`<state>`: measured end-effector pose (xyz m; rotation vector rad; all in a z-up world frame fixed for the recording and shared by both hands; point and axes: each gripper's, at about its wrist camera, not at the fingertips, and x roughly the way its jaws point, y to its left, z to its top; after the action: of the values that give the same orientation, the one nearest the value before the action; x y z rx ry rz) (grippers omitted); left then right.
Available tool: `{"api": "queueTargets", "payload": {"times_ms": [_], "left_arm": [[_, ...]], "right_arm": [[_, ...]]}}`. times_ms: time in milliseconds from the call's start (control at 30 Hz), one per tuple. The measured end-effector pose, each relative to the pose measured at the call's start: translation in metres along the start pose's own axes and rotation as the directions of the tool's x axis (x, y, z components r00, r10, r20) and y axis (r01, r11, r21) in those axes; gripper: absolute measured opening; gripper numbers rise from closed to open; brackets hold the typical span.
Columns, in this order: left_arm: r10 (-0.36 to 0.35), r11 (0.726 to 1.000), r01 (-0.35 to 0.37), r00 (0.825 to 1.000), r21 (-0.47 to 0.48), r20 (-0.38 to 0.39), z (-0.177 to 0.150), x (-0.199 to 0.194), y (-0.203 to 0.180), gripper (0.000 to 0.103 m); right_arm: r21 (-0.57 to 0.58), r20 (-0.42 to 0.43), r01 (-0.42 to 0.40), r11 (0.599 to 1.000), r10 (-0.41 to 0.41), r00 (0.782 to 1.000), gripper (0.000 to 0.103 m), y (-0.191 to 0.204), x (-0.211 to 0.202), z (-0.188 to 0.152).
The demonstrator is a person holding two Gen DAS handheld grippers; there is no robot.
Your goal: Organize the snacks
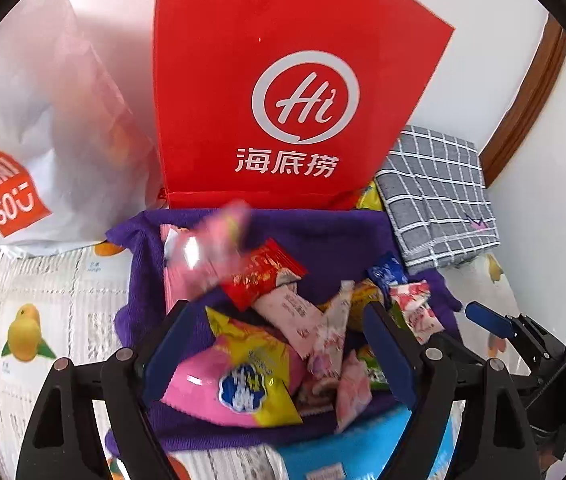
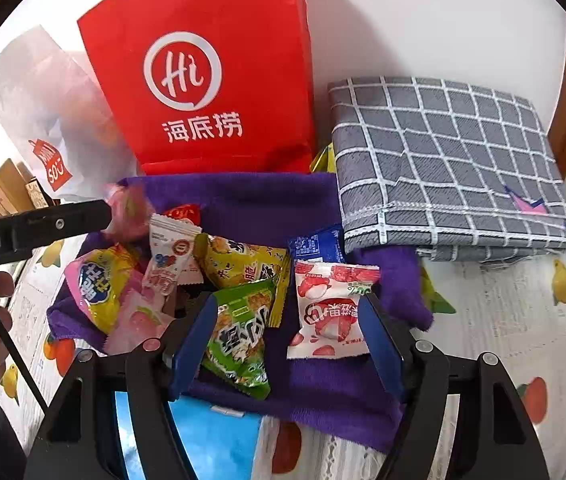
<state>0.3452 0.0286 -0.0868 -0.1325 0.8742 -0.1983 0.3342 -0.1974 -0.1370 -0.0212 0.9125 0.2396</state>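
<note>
Both my tongs hang released, nothing grasped: left gripper (image 1: pixel 279 344) and right gripper (image 2: pixel 287 344) over the snacks (image 2: pixel 239 268) heaped on the purple cloth (image 2: pixel 323 392); red bag (image 2: pixel 211 80) waits far behind, likely for sorting.

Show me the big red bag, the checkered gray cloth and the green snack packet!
red bag (image 2: pixel 219 80): right wrist view, on the front panel beside its round white logo.
gray cloth (image 2: pixel 443 152): right wrist view, middle of the folded top.
green snack packet (image 2: pixel 243 332): right wrist view, centre of the wrapper.

Snack packets (image 2: pixel 243 312) on purple towel (image 2: pixel 323 392), red bag (image 2: pixel 219 80) behind, checked cloth (image 2: pixel 443 152) right
</note>
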Motion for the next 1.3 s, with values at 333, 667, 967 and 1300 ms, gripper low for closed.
{"api": "queueTargets", "payload": {"times_ms": [333,667,967,1300], "left_arm": [[0.028,0.999,-0.029,0.998,0.027,0.056,-0.033,-0.070,-0.016,0.085],[0.071,0.995,-0.079,0.990,0.064,0.122,-0.087,-0.138,-0.049,0.087],[0.101,0.993,-0.111,0.978,0.045,0.181,-0.145,-0.188,-0.061,0.092],[0.135,0.988,-0.148,0.962,0.039,0.238,-0.185,-0.224,-0.072,0.093]], "right_arm": [[0.029,0.062,-0.002,1.000,0.000,0.998,0.072,0.018,-0.072,-0.012],[0.067,0.092,0.023,0.997,-0.029,0.995,0.079,0.037,-0.146,-0.050],[0.095,0.154,0.033,0.995,-0.047,0.987,0.091,0.050,-0.216,-0.107],[0.072,0.164,0.124,0.990,-0.134,0.977,0.096,0.066,-0.254,-0.155]]}}
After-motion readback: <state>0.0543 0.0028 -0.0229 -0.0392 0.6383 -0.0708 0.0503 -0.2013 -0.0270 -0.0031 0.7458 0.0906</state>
